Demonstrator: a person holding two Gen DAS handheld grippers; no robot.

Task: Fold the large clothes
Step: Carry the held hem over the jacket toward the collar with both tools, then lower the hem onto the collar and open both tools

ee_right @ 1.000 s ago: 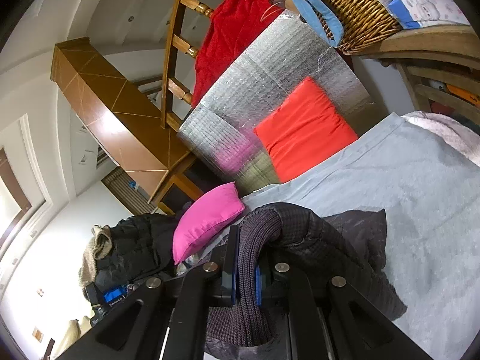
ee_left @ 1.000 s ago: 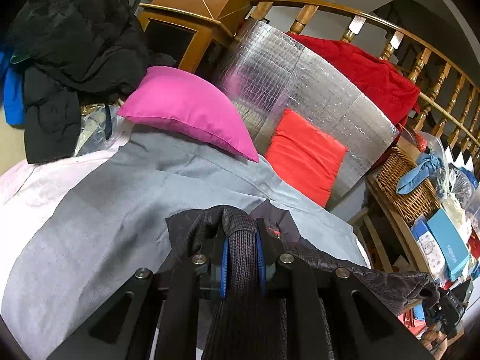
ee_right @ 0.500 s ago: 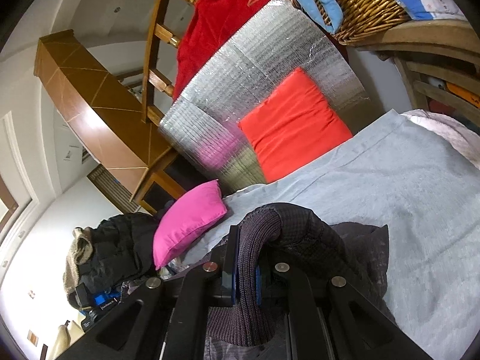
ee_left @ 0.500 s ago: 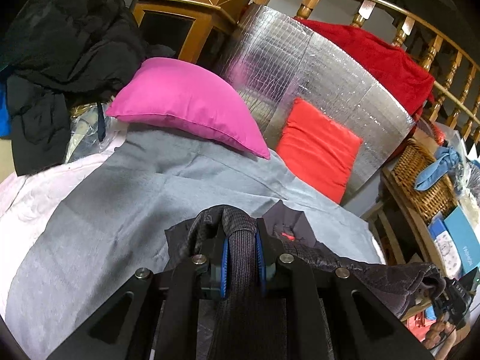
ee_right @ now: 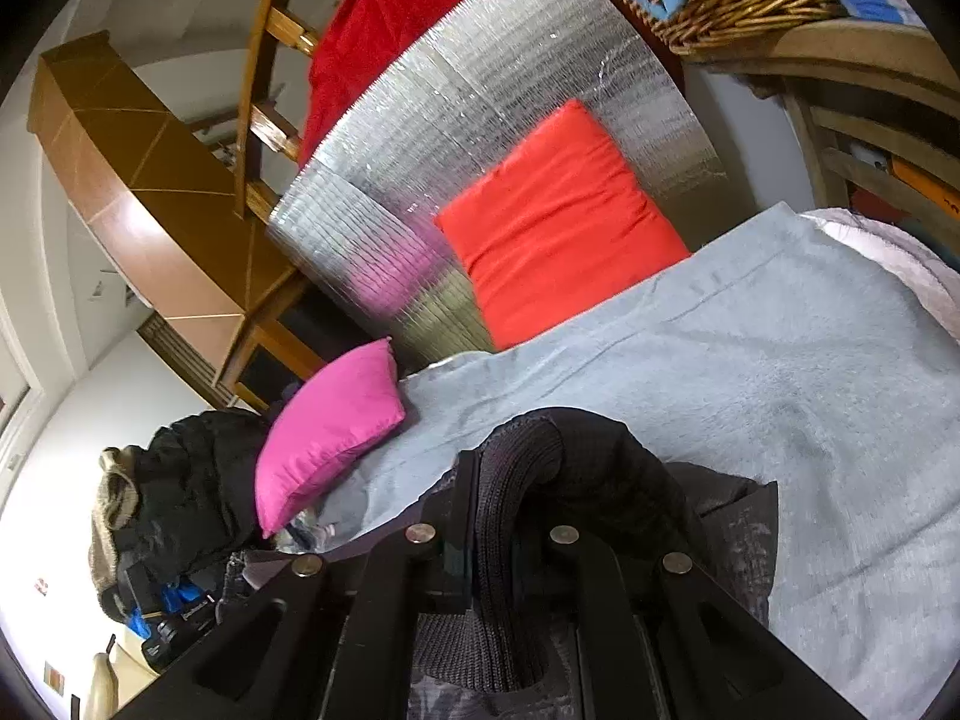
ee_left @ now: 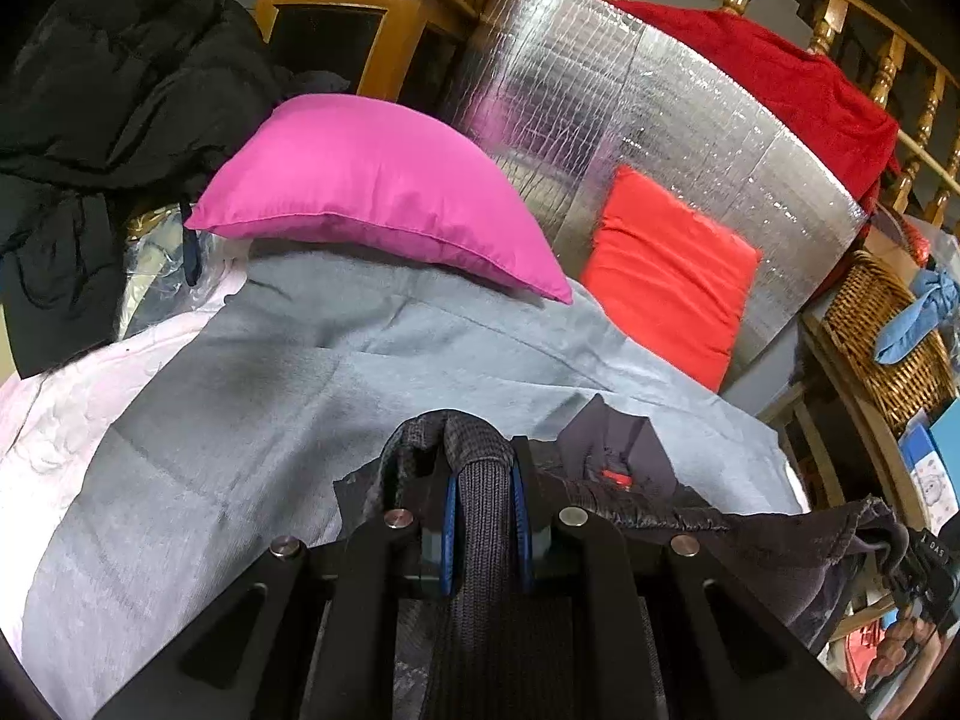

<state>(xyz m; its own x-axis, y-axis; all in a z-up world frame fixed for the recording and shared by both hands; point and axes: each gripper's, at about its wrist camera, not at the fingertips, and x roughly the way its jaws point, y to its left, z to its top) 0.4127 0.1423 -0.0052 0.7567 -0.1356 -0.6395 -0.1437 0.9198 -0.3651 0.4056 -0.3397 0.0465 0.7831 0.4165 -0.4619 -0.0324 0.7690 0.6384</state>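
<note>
1. Above the grey sheet (ee_left: 252, 432) of the bed, a dark jacket (ee_left: 606, 450) is held up by both tools, its ribbed hem being pinched in each.
2. The left gripper (ee_left: 485, 516) is clamped on a ribbed knit band, and the right gripper (ee_right: 510, 534) is clamped on the same kind of band.
3. The jacket's long axis is judged to run between the two grippers, since a taut edge is seen stretching rightward from the left one.
4. The body of the garment is draped forward and down onto the sheet, toward the pink pillow (ee_left: 384, 192).
5. Neither hand is judged nearer; an even forward lay-down is called for.
</note>
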